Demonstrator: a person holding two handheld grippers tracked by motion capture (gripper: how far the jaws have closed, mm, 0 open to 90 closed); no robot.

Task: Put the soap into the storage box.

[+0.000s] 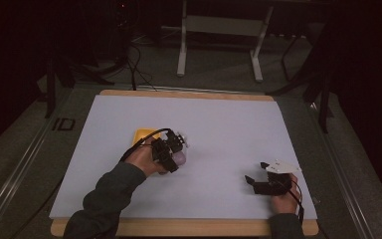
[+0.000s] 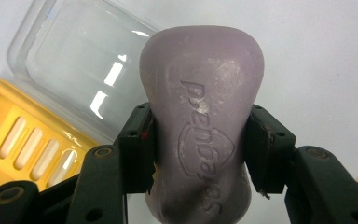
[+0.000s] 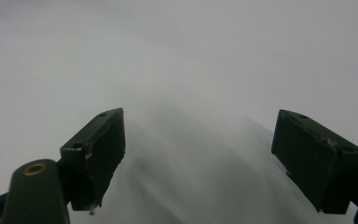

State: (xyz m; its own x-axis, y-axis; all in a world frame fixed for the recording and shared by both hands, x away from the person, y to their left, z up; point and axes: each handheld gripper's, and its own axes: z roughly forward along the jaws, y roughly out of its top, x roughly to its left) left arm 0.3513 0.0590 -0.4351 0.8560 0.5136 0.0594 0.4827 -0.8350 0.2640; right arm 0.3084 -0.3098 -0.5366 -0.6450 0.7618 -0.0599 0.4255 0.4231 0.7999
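Soap (image 2: 200,121) is the thing in play here, a lilac bar with a brand name pressed into its face, and it's pinched at its narrow waist by the left gripper (image 2: 200,149), jaws closed snug against both sides. In the high view the left gripper (image 1: 171,152) sits left of the table's (image 1: 229,119) middle, holding the bar just beside the yellow dish (image 1: 144,134). From the left gripper view you can see that dish (image 2: 9,140) better: slotted yellow tray at the left, with a clear lid (image 2: 74,60) lying open behind it, and the soap is over bare table next to both, not inside. I can't tell whether the bar rests on the table or is lifted off it. So my read: the grab part is done, and what's left is the placing, whichever way that goes, most likely into the tray, then shutting the lid. The right gripper (image 1: 258,174) is well apart near the right front corner, and in its own view the right gripper's (image 3: 198,154) jaws stand wide open with nothing between them, just white table. It looks idle so far.
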